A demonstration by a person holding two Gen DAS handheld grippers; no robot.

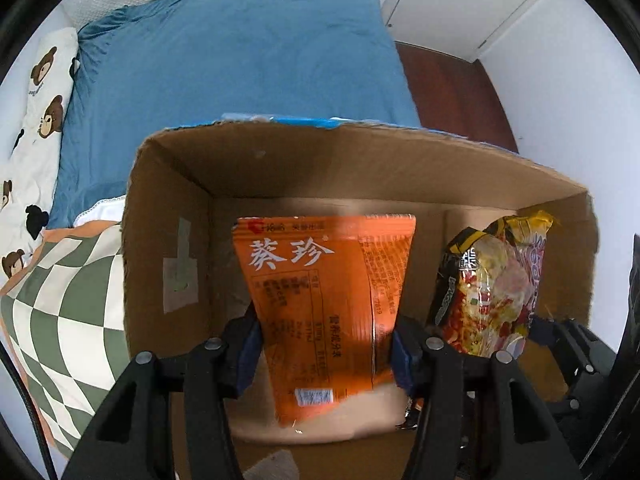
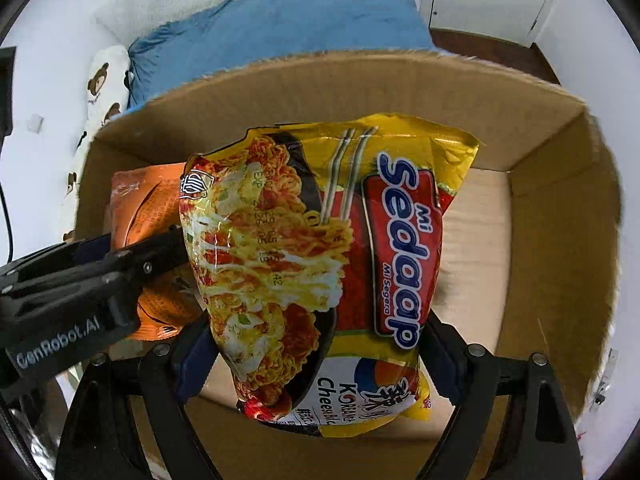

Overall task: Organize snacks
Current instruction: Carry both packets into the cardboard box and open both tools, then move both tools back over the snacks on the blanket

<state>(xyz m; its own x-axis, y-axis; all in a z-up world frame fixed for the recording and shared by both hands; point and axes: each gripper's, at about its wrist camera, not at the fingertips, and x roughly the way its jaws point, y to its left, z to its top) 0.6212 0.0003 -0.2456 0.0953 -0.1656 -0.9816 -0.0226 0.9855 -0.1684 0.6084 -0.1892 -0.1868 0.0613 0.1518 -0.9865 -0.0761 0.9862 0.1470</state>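
Both grippers sit over the open cardboard box (image 1: 168, 216), each loaded. Left gripper (image 1: 324, 344): jaws clamped on the orange snack bag (image 1: 320, 300), pinching its lower half from both sides, bag pointing into the box. Right gripper (image 2: 316, 356): jaws clamped on the yellow noodle packet (image 2: 320, 248), also gripped low, with most of the packet sticking out past the fingers. Both snacks are inside the box opening, side by side, orange bag to the left, noodle packet to the right. Box floor looks bare where visible.

Risks from here, my read:

1. The 2 grippers are close. The left gripper's body crosses right next to the noodle packet in the right wrist view. Lowering both at once could knock fingers together or crush 1 bag against the other.
2. Both packs are soft film. A tight squeeze could crack the noodles or burst a seal.
3. Each grip is near 1 end, so the free end can flop, catch on the box wall, and land crooked or on edge.
4. Releasing from height means the packs fall wherever, maybe overlapping, not neatly arranged.
5. The box appears to rest by a bed (image 1: 240, 48). If it sits on soft bedding, a push on a wall could tip or shift it. Cannot tell what is under it.
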